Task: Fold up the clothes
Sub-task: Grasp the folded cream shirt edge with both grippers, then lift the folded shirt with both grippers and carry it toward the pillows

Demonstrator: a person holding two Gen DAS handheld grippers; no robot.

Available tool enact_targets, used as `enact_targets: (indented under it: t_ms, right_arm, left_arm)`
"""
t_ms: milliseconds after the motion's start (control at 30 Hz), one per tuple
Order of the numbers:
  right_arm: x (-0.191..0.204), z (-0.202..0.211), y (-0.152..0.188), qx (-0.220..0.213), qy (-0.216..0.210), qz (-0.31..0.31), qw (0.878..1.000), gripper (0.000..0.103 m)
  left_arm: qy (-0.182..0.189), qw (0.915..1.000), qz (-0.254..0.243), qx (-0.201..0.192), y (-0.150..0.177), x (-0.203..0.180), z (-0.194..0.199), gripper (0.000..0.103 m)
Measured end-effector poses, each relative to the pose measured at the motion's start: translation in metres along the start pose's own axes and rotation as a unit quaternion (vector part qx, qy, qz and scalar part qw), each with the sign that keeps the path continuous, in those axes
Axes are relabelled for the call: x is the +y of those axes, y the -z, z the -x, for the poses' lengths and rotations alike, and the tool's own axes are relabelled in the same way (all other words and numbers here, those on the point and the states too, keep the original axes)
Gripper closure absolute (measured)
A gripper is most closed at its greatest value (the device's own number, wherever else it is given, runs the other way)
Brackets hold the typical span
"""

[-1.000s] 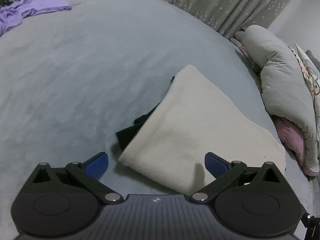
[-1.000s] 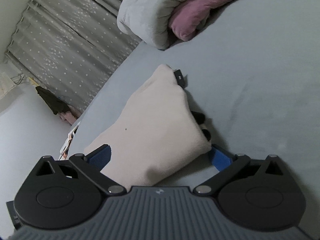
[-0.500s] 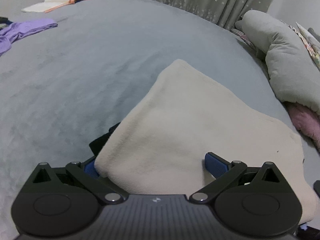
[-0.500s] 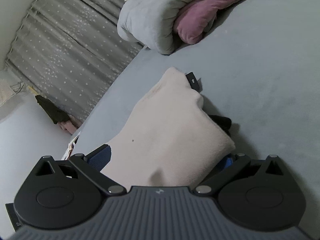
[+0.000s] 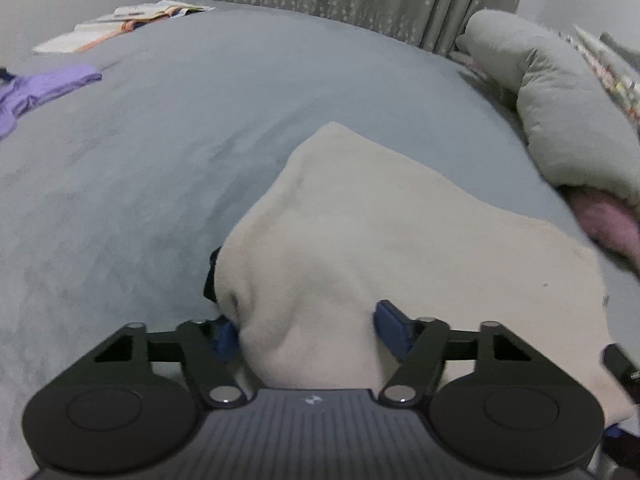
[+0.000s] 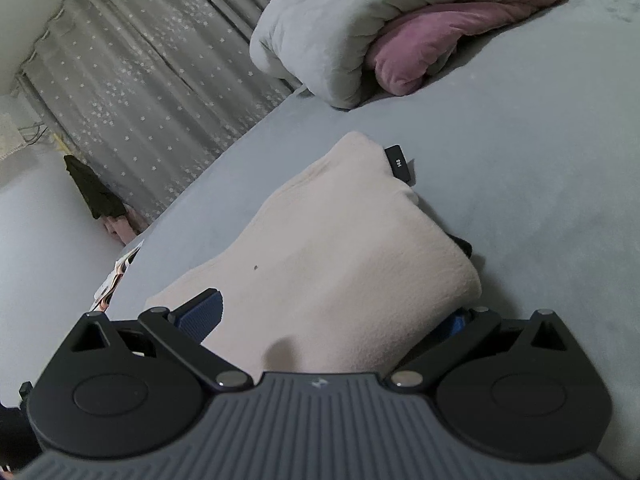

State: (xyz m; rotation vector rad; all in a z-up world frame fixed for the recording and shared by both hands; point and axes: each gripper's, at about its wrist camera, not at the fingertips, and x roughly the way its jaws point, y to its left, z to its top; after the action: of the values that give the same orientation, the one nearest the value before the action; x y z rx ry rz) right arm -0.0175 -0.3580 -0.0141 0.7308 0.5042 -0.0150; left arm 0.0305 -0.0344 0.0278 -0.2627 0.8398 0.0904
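Both grippers are now reaching further onto the folded cream garment than a second ago: earlier the left gripper was hanging just short of the fabric's near edge with its fingers spread wide, and now that edge is lying bunched between them. Its jaws are closing at this moment, the blue pads crowding the cloth from both sides, though I cannot tell whether they are pressing it firmly yet. The right gripper is also closing slightly; its fingers are standing wide apart across a corner of the same garment, one blue pad resting on top of the cloth and the other mostly hidden under the folded edge, so no pinch is showing.

In the left wrist view the cream piece is lying on the grey bedspread, with a dark garment peeking out from beneath its left edge. In the right wrist view a black size tag is sticking out at the far corner. A rolled grey and pink duvet is sitting well apart at the head of the bed, a purple garment is lying far off near the bed's edge, and papers are lying beyond it. Star-patterned curtains are hanging behind the bed.
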Motion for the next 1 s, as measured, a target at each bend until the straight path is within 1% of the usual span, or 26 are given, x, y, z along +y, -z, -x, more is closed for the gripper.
enact_targets:
  t_ms: [67,100,133,167,233,367,433,467,567,667,700,767,800,867,1000]
  right_arm:
    - [-0.006,0.000,0.001,0.001,0.012,-0.012,1.000,0.064]
    - [-0.010,0.000,0.002,0.001,0.012,-0.020,1.000,0.066]
    - [-0.015,-0.001,0.001,0.002,0.007,-0.032,0.999,0.067]
    - [-0.016,-0.001,0.001,0.001,0.006,-0.033,0.999,0.068]
    - [-0.011,-0.001,0.002,0.000,0.014,-0.018,1.000,0.069]
    - [-0.011,0.000,0.003,-0.003,0.010,-0.020,1.000,0.072]
    - [-0.010,0.000,0.003,-0.003,0.011,-0.016,1.000,0.074]
    - [-0.006,0.000,0.004,-0.004,0.017,-0.002,1.000,0.075]
    - [0.013,0.000,0.004,-0.004,0.050,0.069,0.996,0.076]
    - [0.034,0.000,0.006,-0.003,0.090,0.150,0.985,0.077]
    - [0.041,0.001,0.007,-0.007,0.099,0.172,0.980,0.077]
    - [0.051,0.004,0.008,-0.013,0.113,0.208,0.972,0.078]
    - [0.054,0.006,0.008,-0.017,0.115,0.215,0.970,0.078]
    - [0.064,0.014,0.003,-0.026,0.116,0.236,0.964,0.078]
    - [0.080,0.031,-0.006,-0.043,0.107,0.258,0.959,0.078]
  left_arm:
    - [0.010,0.9999,0.008,0.001,-0.001,0.003,0.001,0.048]
    - [0.014,0.9998,0.011,0.001,-0.001,0.006,0.000,0.051]
    - [0.022,0.9996,0.018,0.003,-0.002,0.009,-0.001,0.061]
    - [0.039,0.9988,0.030,0.008,-0.005,0.015,-0.003,0.069]
    - [0.068,0.9961,0.053,0.017,-0.008,0.024,-0.007,0.073]
    - [0.087,0.9937,0.068,0.021,-0.009,0.032,-0.009,0.075]
    - [0.085,0.9944,0.060,0.017,-0.008,0.031,-0.007,0.075]
    - [0.082,0.9949,0.056,0.014,-0.008,0.030,-0.005,0.076]
    - [0.064,0.9971,0.041,0.003,-0.008,0.024,0.000,0.076]
    - [0.043,0.9989,0.011,-0.017,-0.007,0.014,0.005,0.076]
    - [0.034,0.9990,-0.007,-0.029,-0.006,0.007,0.009,0.076]
    - [0.025,0.9984,-0.025,-0.043,-0.006,-0.001,0.015,0.076]
    - [0.022,0.9981,-0.032,-0.048,-0.006,-0.004,0.017,0.076]
    - [0.023,0.9982,-0.027,-0.049,-0.010,-0.004,0.022,0.076]
    - [0.030,0.9973,-0.024,-0.062,-0.022,-0.003,0.043,0.076]
